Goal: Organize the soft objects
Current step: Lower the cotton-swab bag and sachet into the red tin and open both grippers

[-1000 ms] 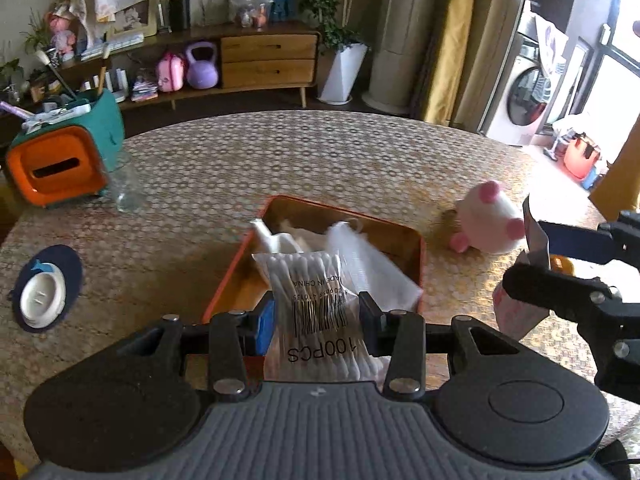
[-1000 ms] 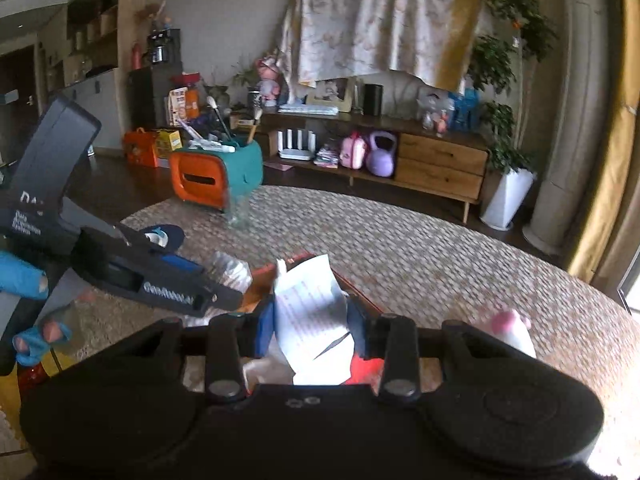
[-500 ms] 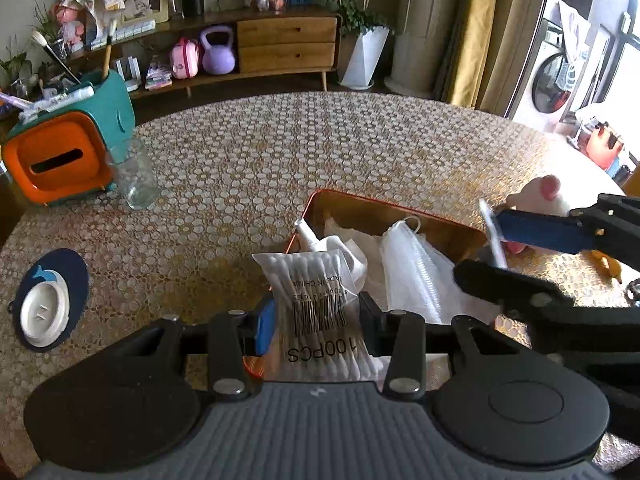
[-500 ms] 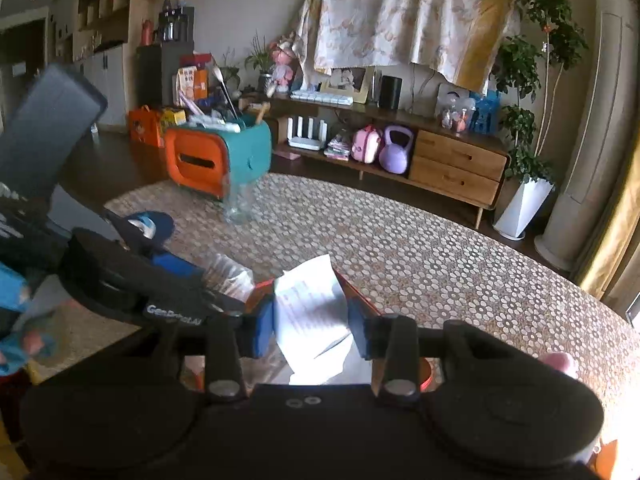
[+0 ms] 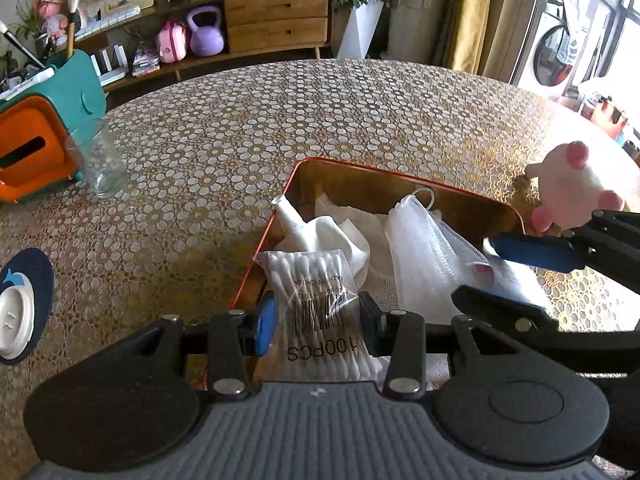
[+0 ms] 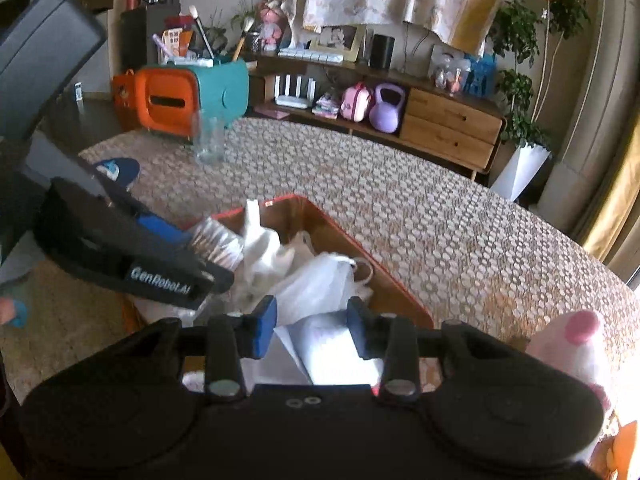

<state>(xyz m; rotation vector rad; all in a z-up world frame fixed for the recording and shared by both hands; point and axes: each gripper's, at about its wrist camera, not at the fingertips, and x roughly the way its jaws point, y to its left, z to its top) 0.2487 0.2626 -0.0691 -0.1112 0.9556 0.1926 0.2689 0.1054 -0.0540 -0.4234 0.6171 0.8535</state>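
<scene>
An orange-rimmed tray (image 5: 360,166) (image 6: 320,210) on the patterned table holds a white cloth (image 5: 340,240) and a clear pack of face masks (image 5: 420,248). My left gripper (image 5: 316,318) is shut on a bag of cotton swabs (image 5: 316,280) printed "100PCS", low over the tray's near left corner. In the right wrist view that gripper (image 6: 208,256) comes in from the left with the swabs (image 6: 216,240). My right gripper (image 6: 311,324) is shut on a white soft packet (image 6: 328,356) above the tray's near right part. The left wrist view shows it (image 5: 512,278) at the right.
A pink-and-white plush toy (image 5: 576,192) (image 6: 572,348) lies just right of the tray. A teal and orange box (image 5: 44,128), a glass (image 5: 98,160) and a navy coaster with a white disc (image 5: 20,308) stand on the table's left. A wooden sideboard is beyond.
Both grippers have sunk toward the tray with their loads. The right gripper has come in from the right, past the plush toy, over the tray's right part.
</scene>
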